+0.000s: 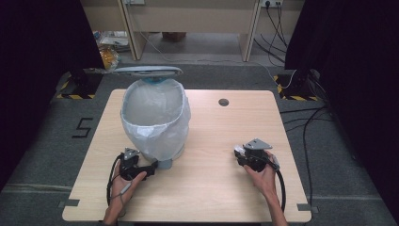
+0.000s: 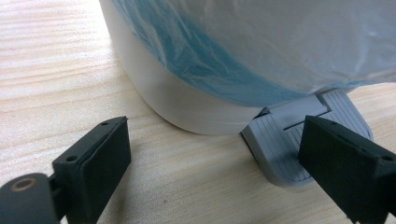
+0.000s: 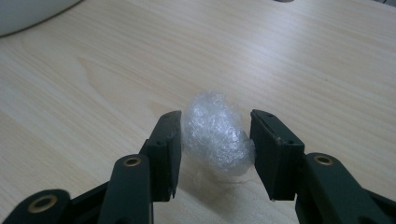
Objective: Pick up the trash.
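My right gripper has its jaws pressed against both sides of a crumpled ball of clear plastic wrap, which sits on the wooden table at the near right. My left gripper stands wide open with nothing between its jaws; its right jaw hangs over the grey foot pedal of the white pedal bin at the left of the table. The bin's lid stands raised, and a pale plastic liner is folded over the rim.

The wad is light and springy, so I judge it could squirt out of the grip or unfurl when I lift it. If my left jaw slips off the pedal, the lid could drop before the wad reaches the opening. The loose liner may snag a jaw near the rim.

I cannot tell whether the left jaw touches the pedal or just hovers over it. The bin's inside is hard to make out through the liner, and from above my right hand covers most of the wad.
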Demonstrator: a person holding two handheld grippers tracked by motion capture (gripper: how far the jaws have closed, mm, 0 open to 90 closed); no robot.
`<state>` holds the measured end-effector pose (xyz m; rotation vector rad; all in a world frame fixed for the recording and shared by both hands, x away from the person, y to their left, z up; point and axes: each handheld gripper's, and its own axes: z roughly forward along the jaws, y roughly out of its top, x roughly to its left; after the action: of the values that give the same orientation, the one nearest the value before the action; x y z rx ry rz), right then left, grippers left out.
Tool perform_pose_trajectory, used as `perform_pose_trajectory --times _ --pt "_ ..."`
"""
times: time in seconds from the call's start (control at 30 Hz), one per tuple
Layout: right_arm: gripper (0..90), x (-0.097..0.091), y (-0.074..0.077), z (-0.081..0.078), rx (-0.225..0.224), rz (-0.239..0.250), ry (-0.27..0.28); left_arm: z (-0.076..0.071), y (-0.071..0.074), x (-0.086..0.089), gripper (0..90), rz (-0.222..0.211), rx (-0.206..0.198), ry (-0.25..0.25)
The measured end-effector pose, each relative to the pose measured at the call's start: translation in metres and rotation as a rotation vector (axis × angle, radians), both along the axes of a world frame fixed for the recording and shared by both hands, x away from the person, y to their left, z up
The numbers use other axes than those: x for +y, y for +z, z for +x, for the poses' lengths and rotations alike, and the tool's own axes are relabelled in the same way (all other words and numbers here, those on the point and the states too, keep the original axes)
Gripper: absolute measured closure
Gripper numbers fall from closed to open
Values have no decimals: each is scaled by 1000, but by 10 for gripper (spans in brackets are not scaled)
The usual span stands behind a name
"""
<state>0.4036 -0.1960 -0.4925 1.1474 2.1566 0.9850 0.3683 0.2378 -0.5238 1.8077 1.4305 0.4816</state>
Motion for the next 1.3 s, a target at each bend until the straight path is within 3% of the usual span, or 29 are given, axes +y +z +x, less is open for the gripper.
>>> perform_pose_trajectory --times 0.3,0.5,0.6,0.97,1.3 --pt "549 4 24 -8 -50 46 20 0 0 0 85 0 0 0" --pt "553 8 54 -12 -88 116 35 0 0 0 85 0 0 0" --pt "553 10 62 -12 -92 129 44 0 0 0 85 0 0 0" --pt "554 18 88 -11 -138 131 64 0 0 0 85 0 0 0" --pt "555 29 124 -8 -195 132 82 0 0 0 85 -3 -1 1"
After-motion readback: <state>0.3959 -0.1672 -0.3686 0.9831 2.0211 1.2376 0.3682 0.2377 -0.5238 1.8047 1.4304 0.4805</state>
